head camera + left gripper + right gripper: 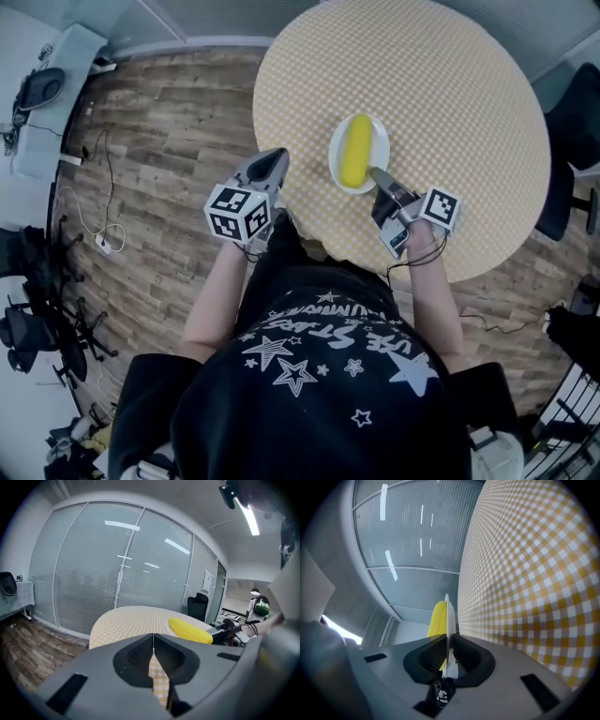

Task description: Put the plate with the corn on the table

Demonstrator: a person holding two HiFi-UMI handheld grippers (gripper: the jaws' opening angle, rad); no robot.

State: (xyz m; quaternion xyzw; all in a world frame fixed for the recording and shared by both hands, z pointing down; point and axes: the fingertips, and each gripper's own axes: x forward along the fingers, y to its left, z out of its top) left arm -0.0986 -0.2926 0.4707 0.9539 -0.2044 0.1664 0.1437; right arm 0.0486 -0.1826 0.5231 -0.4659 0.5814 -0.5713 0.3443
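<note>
Pinching plate rim, right gripper, left gripper at table edge.

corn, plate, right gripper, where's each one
corn (355, 150): head view, middle of the cob
plate (335, 157): head view, bare left rim
right gripper (377, 175): head view, between its tips, shut on the plate's near rim

- Small white plate: round, level, over the table's near part, near rim pinched by right gripper.
- Yellow corn: lying lengthwise across plate's middle.
- Round table: yellow-checked top.
</note>
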